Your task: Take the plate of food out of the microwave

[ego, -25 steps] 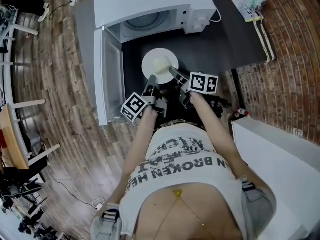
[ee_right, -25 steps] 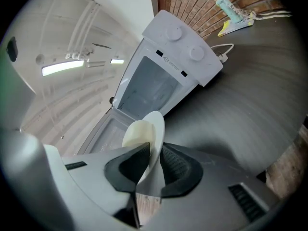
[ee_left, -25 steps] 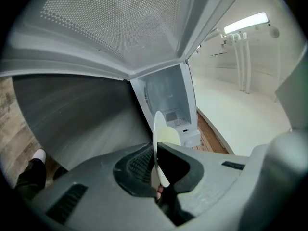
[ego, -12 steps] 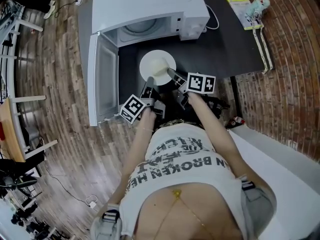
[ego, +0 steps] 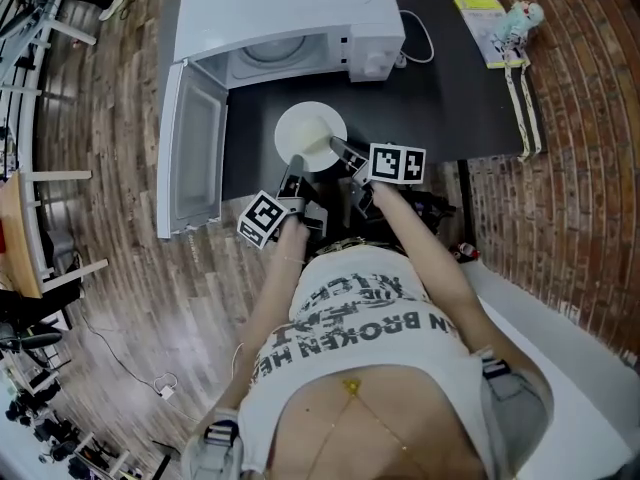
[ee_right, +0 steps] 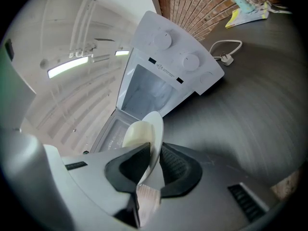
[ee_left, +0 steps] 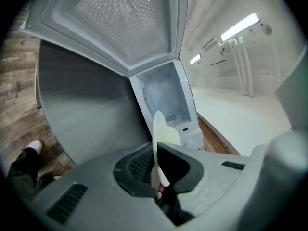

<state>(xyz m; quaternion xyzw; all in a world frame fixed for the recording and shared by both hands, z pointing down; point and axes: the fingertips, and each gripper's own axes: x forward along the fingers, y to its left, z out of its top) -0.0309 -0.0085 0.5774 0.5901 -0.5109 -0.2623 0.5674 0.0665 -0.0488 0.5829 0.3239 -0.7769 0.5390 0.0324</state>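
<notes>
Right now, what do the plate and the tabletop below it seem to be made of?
The plate: probably glazed ceramic or melamine; smooth white, thin even rim. The tabletop: dark grey, matte, faintly streaked; perhaps laminate or brushed metal, I cannot tell.

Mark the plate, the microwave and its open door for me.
plate (ego: 296, 118), head view, bare far rim
microwave (ego: 280, 8), head view, white top
door (ego: 195, 148), head view, inner window panel
</notes>
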